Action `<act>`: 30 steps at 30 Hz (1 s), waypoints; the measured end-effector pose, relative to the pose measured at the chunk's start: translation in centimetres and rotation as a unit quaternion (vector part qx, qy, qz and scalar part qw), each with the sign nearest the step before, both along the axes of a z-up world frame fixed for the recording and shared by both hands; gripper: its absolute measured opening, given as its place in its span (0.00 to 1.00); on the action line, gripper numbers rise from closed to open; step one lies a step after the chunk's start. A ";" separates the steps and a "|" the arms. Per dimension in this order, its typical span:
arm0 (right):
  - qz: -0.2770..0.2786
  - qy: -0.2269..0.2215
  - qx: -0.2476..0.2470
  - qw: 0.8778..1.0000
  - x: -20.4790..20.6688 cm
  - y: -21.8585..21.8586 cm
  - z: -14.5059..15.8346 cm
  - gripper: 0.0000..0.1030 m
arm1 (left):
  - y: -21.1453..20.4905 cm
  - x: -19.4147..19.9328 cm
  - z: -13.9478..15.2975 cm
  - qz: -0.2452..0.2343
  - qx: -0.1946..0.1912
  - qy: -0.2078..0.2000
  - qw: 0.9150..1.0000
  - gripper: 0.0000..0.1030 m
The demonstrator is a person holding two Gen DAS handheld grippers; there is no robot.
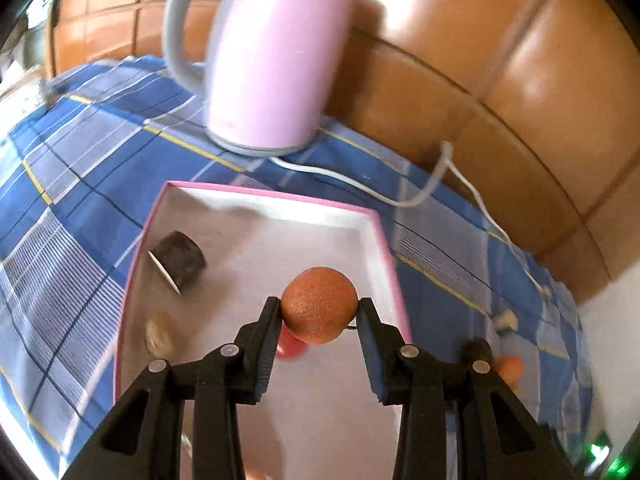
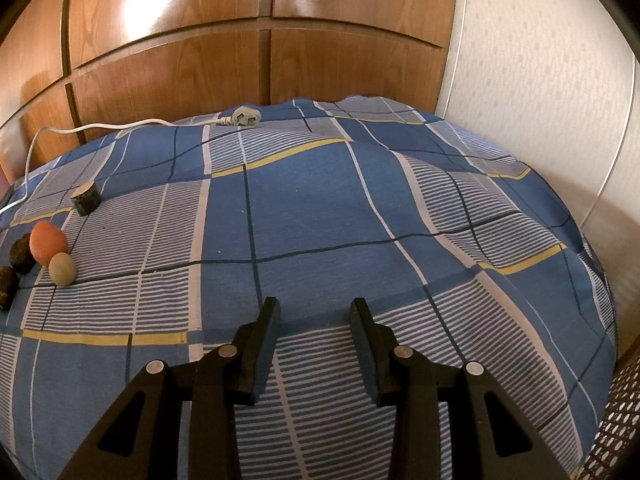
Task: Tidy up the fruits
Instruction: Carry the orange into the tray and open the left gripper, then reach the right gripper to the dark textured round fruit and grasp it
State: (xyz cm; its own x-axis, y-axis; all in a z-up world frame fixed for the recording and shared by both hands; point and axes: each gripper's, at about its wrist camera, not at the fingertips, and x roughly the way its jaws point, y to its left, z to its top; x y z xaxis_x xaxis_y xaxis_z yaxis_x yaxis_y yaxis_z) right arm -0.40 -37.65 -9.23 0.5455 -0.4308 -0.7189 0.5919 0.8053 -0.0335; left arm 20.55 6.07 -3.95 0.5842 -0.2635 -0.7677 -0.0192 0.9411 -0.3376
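My left gripper (image 1: 320,309) is shut on a round orange fruit (image 1: 319,300), held above a shallow white box with a pink rim (image 1: 276,195). Inside the box lie a dark cylindrical piece (image 1: 180,258), a pale beige fruit (image 1: 159,336) and a red fruit (image 1: 290,346), partly hidden by my left finger. In the right wrist view my right gripper (image 2: 314,304) stands open over the blue checked cloth (image 2: 320,208) with nothing between its fingers. At that view's far left sit an orange fruit (image 2: 48,242), a beige fruit (image 2: 62,269), two dark fruits (image 2: 22,255) and a dark stub (image 2: 86,199).
A pink kettle (image 1: 276,52) with a grey handle stands behind the box; its white cord (image 1: 360,184) trails right to a plug (image 2: 245,117). Wooden panels (image 2: 256,60) back the table and a white wall (image 2: 540,80) lies to the right. Small blurred items (image 1: 510,368) lie right of the box.
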 end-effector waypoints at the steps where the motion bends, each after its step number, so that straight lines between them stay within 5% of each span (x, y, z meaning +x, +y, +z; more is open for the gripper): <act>1: 0.000 0.000 -0.001 1.000 0.0 0.0 0.0 0.35 | 0.4 0.3 -0.1 0.005 -0.002 0.002 1.000 0.38; 11: 0.000 0.001 -0.002 1.000 0.0 0.1 0.0 0.35 | 1.7 -1.6 -0.1 0.054 0.055 -0.006 0.997 0.49; 30: 0.000 0.004 -0.004 1.000 0.0 0.2 0.0 0.35 | -1.3 -14.5 -0.3 -0.008 0.096 -0.038 0.995 0.55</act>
